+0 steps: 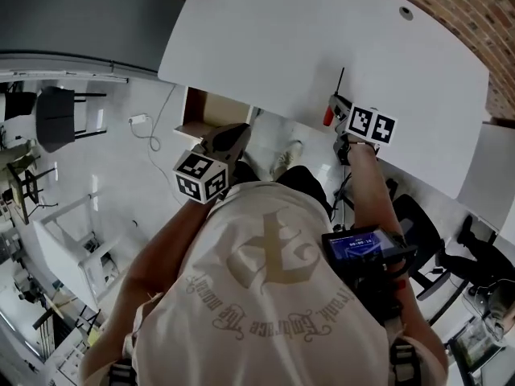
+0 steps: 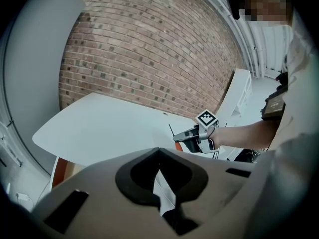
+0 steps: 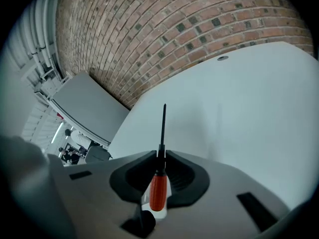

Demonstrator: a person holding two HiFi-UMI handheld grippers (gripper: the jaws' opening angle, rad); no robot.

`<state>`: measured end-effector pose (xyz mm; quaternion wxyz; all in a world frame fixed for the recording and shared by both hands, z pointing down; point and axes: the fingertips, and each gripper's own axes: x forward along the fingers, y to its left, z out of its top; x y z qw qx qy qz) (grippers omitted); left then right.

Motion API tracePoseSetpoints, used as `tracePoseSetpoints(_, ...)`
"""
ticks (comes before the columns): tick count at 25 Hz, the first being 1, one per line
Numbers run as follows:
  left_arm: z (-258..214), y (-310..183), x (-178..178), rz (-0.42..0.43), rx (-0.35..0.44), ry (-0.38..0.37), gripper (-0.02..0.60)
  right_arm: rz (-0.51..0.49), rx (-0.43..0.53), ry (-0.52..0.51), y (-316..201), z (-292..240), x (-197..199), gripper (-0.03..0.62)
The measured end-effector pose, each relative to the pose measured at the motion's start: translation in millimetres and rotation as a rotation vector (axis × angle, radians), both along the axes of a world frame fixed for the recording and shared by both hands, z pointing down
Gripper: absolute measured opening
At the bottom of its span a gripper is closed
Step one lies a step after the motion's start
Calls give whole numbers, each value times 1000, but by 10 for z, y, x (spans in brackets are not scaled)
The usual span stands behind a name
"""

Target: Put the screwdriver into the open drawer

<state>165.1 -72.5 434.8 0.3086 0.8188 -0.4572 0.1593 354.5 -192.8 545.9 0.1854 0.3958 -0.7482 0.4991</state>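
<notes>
A white table [image 1: 322,30] stands against a brick wall [image 1: 475,6], seen from above my shoulders over a pale floor [image 1: 121,159]. My right claw [image 3: 160,156] is clenched on the screwdriver [image 3: 158,190], the pads pinching it where the handle meets the shaft. The tool has a smooth orange-red handle and a thin black shaft, which points up and away over the tabletop. No brand or marking shows on it. It hangs at the table's near edge, well to the right of the open drawer [image 1: 211,107] (a wood-brown box under that same edge). My left claw [image 2: 159,151] sits just in front of the drawer, its tips together and nothing between them. Each claw carries a cube [image 1: 372,125] with black-and-white square markers. My white shirt [image 1: 273,312] bears a large emblem ringed by gothic lettering that I cannot read from this angle. The small blue screen [image 1: 360,244] at my chest shows characters too small to make out.
</notes>
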Motion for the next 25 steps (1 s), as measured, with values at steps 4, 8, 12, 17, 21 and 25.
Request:
tracePoseSetpoints(4, -23, 112, -141, -16, -9, -18, 20, -19, -11, -36, 114, 7, -198, 69)
tracePoseSetpoints(8, -31, 191, -277, -28, -11, -27, 20, -24, -8, -58, 173, -23, -342, 69)
tracePoseSetpoints(12, -55, 190, -384, -10, -4, -17, 20, -40, 5, -53, 249, -99, -516, 69)
tracePoseSetpoints(17, -101, 193, -618, 9, 19, 1, 20, -61, 10, -37, 452, -145, -811, 69)
tracePoseSetpoints(21, -150, 232, -940, 3, 36, 18, 20, -67, 15, -21, 609, -219, -1096, 69)
tracePoseSetpoints(25, -157, 302, -1368, -9, 50, 39, 20, -83, 16, -8, 766, -250, -1515, 69)
